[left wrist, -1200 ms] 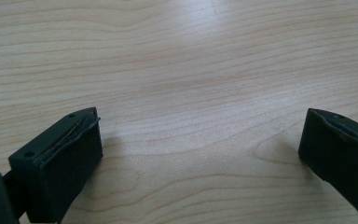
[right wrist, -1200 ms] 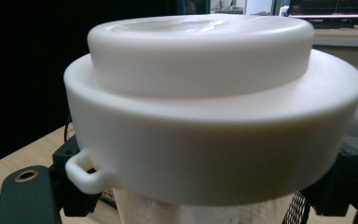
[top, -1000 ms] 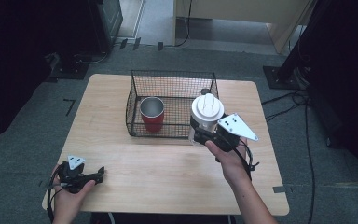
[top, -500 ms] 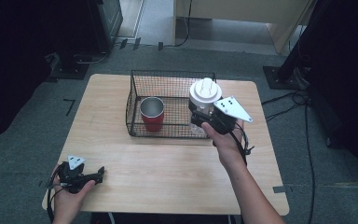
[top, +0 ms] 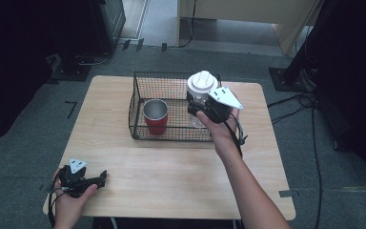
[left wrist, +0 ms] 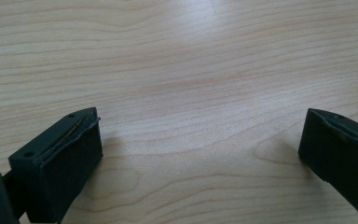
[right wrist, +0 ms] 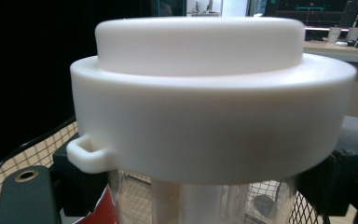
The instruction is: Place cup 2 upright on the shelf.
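Above the basket [top: 138,102], right gripper [top: 201,109] apparently level, clamping bottle [top: 201,90].

A: Floor? 
B: Grey carpet [top: 24,157], cables [top: 310,102] trailing right of the table. 
A: Table? 
B: Light wood top [top: 171,171], rounded corners. 
A: Behind it? 
B: Pale wooden cabinet [top: 248,19], dark equipment [top: 109,19] on the left, black stand base [top: 286,78] on the right.

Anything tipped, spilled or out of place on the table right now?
Nothing stands out. The red cup stands upright inside the wire basket. The right gripper holds the clear bottle with the white lid upright over the basket's right end. The left gripper rests open on the table.
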The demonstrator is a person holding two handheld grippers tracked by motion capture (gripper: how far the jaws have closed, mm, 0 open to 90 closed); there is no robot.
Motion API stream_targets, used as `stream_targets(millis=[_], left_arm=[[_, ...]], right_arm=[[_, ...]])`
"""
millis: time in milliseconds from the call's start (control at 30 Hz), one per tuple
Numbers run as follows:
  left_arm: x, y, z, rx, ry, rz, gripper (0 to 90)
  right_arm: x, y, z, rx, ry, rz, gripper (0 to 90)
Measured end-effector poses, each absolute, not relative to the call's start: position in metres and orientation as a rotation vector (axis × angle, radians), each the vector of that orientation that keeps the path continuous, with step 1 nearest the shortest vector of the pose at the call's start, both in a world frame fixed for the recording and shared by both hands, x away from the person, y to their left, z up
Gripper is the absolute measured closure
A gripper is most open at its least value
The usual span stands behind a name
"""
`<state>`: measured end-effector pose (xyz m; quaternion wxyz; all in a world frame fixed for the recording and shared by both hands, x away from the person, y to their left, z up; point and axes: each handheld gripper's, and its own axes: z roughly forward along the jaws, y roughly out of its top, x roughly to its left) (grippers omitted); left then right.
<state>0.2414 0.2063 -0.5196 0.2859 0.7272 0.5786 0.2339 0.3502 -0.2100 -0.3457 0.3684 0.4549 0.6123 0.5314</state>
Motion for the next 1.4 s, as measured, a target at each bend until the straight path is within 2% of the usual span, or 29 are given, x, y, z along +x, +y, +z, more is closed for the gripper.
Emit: stream_targets(millis=[800, 1400], left_arm=[[0.241, 0.206, -0.52, 1.945, 1.546, 0.625, 0.0], [0.241, 0.206, -0.52, 1.944, 1.547, 0.624, 0.0]], right_arm=[[0.399, -0.195, -0.386, 1.243, 1.643, 1.24, 15.9], [0.421, -0.186, -0.408, 1.319, 1.701, 1.17, 15.9]])
